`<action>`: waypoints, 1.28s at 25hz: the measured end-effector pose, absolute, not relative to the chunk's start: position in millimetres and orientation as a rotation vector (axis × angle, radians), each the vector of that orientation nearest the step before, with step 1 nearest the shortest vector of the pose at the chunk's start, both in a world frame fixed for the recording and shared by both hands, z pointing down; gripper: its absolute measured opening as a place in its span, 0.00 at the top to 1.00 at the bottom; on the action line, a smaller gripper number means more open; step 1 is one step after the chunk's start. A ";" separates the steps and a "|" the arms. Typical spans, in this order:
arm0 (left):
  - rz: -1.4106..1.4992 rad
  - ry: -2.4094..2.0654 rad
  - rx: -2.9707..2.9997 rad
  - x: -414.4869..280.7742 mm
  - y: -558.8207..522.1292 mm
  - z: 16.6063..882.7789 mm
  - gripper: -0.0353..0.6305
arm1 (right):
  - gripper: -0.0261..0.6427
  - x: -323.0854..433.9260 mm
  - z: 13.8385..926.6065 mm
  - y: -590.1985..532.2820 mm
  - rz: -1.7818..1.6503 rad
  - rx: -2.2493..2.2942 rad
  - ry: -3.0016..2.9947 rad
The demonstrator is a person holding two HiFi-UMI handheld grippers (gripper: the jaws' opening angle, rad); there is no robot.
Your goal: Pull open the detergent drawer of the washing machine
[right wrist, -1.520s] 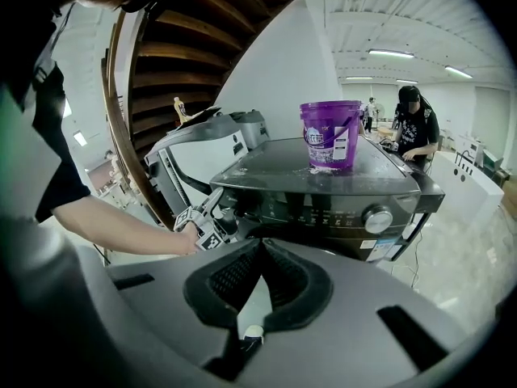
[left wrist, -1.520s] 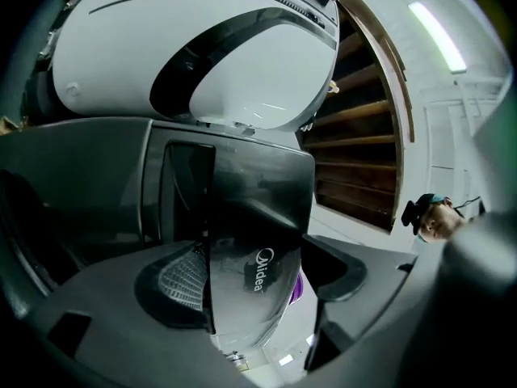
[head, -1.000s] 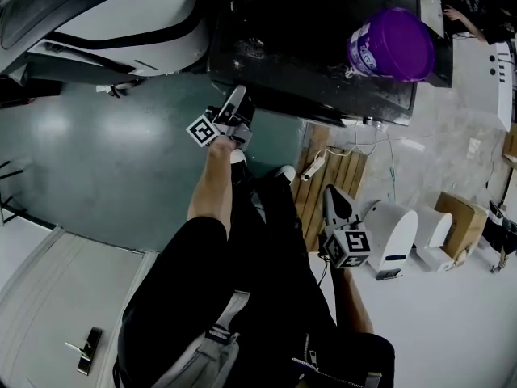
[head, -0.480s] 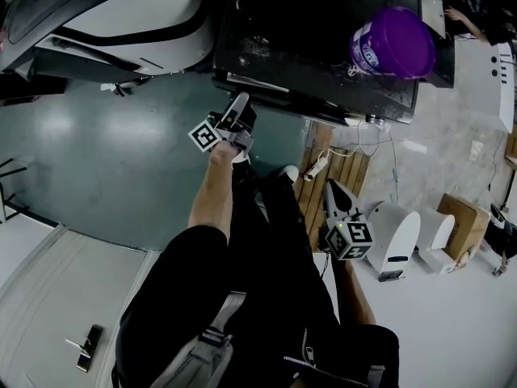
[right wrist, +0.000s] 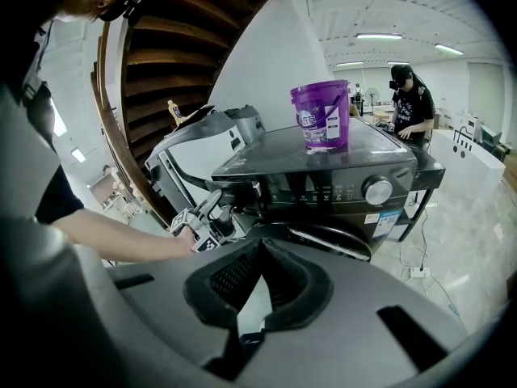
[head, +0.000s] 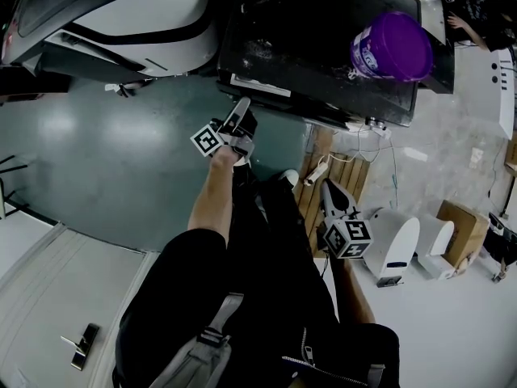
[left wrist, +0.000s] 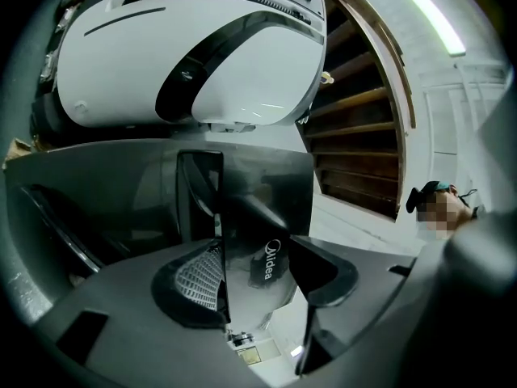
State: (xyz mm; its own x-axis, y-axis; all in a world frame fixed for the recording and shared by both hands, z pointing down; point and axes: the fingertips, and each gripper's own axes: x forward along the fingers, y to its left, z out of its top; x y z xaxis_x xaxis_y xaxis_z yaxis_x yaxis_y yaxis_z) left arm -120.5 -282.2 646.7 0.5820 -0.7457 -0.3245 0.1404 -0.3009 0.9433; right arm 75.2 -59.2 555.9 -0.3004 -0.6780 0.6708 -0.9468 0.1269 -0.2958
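Clamping the dark glossy detergent drawer (head: 258, 85) of the black front-loading washing machine (head: 323, 31)

Set at the top left corner of the machine's front, beside the control panel (right wrist: 323, 186), the drawer stands a little way out. A pale strip of its inside shows along the front edge in the head view. The left gripper (head: 240, 110) has hold of it. Its jaws have just been closing and stand wide, with the drawer's glossy front panel between them and the ribbed pads (left wrist: 198, 277) against its edges.

On the machine's lid, well to the right of the drawer, stands a purple plastic bucket (head: 392, 45). Just left of the machine is a large white rounded appliance (head: 137, 23) with a black band. Below the machine's front lie a teal floor (head: 121, 152), a slatted wooden pallet (head: 339, 176) and a white power strip (head: 313, 166). A second person (right wrist: 408, 103) stands behind the machine, well apart.

The bare left forearm (head: 212, 196) reaches straight out to the drawer, with the gripper tilted slightly upward. The right gripper (head: 329, 194) hangs low beside the person's leg over the pallet. It angles down, its jaws are closed on nothing, and it is well apart from the machine.

The drawer's front faces the person. Its long side runs along the machine's front edge, and the brand print on it reads turned sideways in the left gripper view.
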 end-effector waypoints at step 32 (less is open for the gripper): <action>-0.894 -0.531 1.663 -133.1 -226.9 651.1 0.65 | 0.95 57.1 560.5 -58.8 0.956 1.475 -2.078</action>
